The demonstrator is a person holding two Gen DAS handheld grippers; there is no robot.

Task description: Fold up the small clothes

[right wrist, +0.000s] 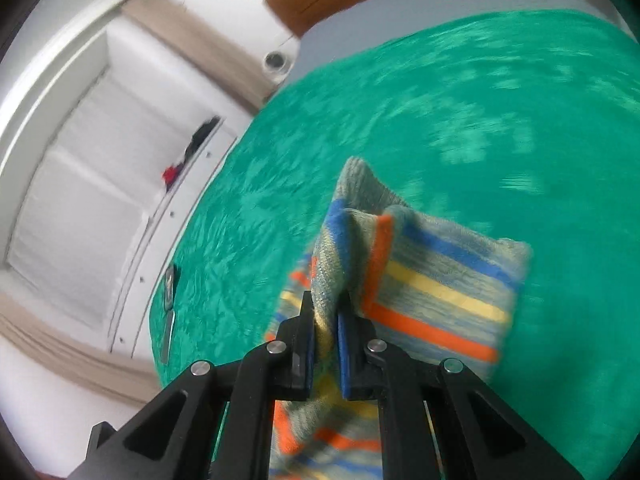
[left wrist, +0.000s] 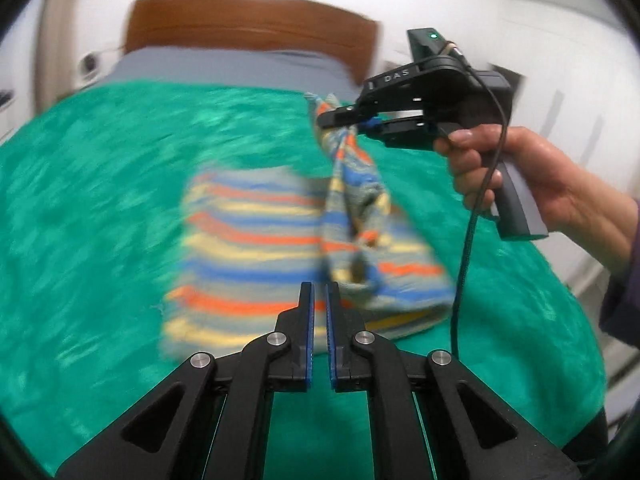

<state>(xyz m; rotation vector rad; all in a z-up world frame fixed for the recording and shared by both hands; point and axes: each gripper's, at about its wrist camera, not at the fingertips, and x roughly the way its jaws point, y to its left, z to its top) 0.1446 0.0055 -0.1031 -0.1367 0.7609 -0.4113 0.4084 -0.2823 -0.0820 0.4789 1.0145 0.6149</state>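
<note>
The striped knit garment (left wrist: 256,248) lies on the bed's green blanket (left wrist: 100,200), toward the bed's right edge. One corner of it is lifted off the blanket, pinched between the jaws of the right gripper (right wrist: 325,320), which a hand (left wrist: 532,184) holds by its grip. The left gripper (left wrist: 319,304) hovers over the garment's near edge, its jaws pressed almost together with nothing between them. A wooden headboard (left wrist: 248,24) stands at the far end.

I see a soft knitted striped garment (right wrist: 436,280) on a plush, faintly shiny green blanket (left wrist: 100,184). My grippers' black plastic fingers (left wrist: 304,320) look matt, with bright metal pins; the headboard (left wrist: 248,20) is smooth wood.
</note>
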